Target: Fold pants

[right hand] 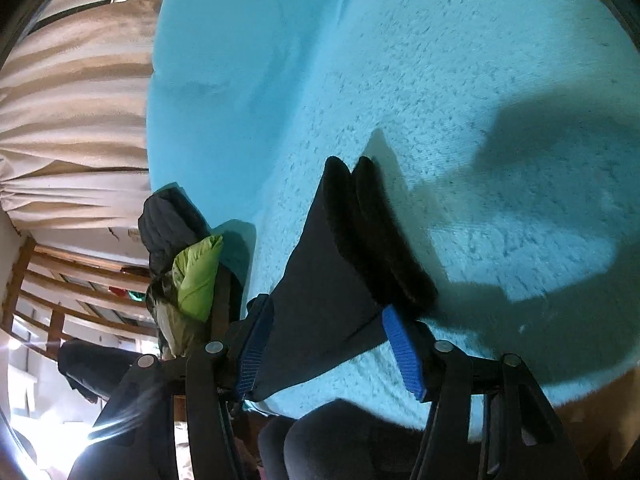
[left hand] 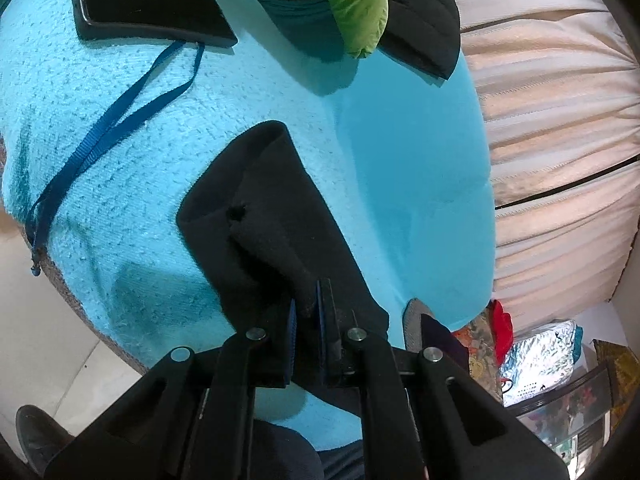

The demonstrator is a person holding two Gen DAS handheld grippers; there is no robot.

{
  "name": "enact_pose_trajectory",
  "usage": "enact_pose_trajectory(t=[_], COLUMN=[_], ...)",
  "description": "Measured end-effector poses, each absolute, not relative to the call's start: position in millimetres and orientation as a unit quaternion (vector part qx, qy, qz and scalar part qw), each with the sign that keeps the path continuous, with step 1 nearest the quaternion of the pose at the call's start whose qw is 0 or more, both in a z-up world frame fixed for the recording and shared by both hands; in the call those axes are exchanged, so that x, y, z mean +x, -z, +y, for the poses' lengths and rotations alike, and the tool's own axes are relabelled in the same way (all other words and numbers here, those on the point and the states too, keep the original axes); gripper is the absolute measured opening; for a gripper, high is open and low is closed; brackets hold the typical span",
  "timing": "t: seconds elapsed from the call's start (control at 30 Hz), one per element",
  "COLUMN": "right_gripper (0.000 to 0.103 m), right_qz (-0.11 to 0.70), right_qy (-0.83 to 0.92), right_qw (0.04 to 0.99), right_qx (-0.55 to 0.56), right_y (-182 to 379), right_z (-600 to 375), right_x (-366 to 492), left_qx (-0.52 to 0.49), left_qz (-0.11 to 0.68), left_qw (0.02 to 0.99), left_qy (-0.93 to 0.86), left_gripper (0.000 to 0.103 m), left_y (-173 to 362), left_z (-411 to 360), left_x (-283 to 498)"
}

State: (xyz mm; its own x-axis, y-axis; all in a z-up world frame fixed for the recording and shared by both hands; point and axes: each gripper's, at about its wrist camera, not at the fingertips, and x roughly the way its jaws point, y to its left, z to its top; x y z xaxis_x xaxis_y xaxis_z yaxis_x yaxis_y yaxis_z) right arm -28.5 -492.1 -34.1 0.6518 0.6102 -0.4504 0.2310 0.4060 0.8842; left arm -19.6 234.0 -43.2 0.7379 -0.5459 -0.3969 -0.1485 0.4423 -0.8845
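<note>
Black pants [left hand: 264,216] lie bunched on a turquoise blanket [left hand: 132,148]. In the left wrist view my left gripper [left hand: 307,312] is shut on a ridge of the pants' fabric near their close end. In the right wrist view my right gripper [right hand: 328,340] stands open, its blue pads [right hand: 402,350] wide apart. Dark pants fabric [right hand: 332,272] lies between them, with two rolled edges pointing away. The pads do not pinch it.
A black phone [left hand: 148,8] with a blue lanyard [left hand: 120,116] lies at the blanket's far left. A green and black jacket [left hand: 372,4] sits at the far edge; it also shows in the right wrist view [right hand: 196,276]. Beige curtains [left hand: 552,120] hang beyond. Floor [left hand: 36,316] lies below left.
</note>
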Motion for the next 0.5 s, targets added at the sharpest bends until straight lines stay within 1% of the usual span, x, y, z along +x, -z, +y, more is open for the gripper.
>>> enact_pose_trajectory(t=[0.07, 0.1, 0.13, 0.27, 0.3, 0.37, 0.43, 0.5], right_gripper=[0.026, 0.007, 0.004, 0.003, 0.003, 0.003, 0.003, 0.003], right_qz=[0.401, 0.406, 0.408, 0.387, 0.38, 0.379, 0.396, 0.422], right_qy=[-0.124, -0.121, -0.113, -0.113, -0.121, -0.12, -0.108, -0.096], right_qw=[0.746, 0.753, 0.761, 0.796, 0.801, 0.813, 0.809, 0.791], right_qx=[0.517, 0.504, 0.491, 0.452, 0.447, 0.425, 0.421, 0.433], right_y=[35, 35, 35, 12, 5, -2, 9, 31], right_z=[-493, -492, -491, -489, -489, -487, -490, -493], right_x=[-28, -27, -27, -23, -24, -29, -33, -34], left_qx=[-0.508, -0.499, -0.484, -0.46, -0.449, -0.417, -0.393, -0.402], left_qz=[0.339, 0.34, 0.345, 0.326, 0.308, 0.296, 0.325, 0.383], left_qw=[0.782, 0.787, 0.796, 0.817, 0.828, 0.848, 0.852, 0.828], left_qy=[0.127, 0.124, 0.116, 0.117, 0.132, 0.139, 0.117, 0.08], left_gripper=[0.005, 0.005, 0.005, 0.004, 0.004, 0.004, 0.004, 0.004], left_y=[42, 41, 36, 4, -13, -24, -4, 38], left_z=[233, 233, 233, 239, 238, 231, 228, 236], left_x=[-19, -18, -16, -1, -2, -9, -11, -7])
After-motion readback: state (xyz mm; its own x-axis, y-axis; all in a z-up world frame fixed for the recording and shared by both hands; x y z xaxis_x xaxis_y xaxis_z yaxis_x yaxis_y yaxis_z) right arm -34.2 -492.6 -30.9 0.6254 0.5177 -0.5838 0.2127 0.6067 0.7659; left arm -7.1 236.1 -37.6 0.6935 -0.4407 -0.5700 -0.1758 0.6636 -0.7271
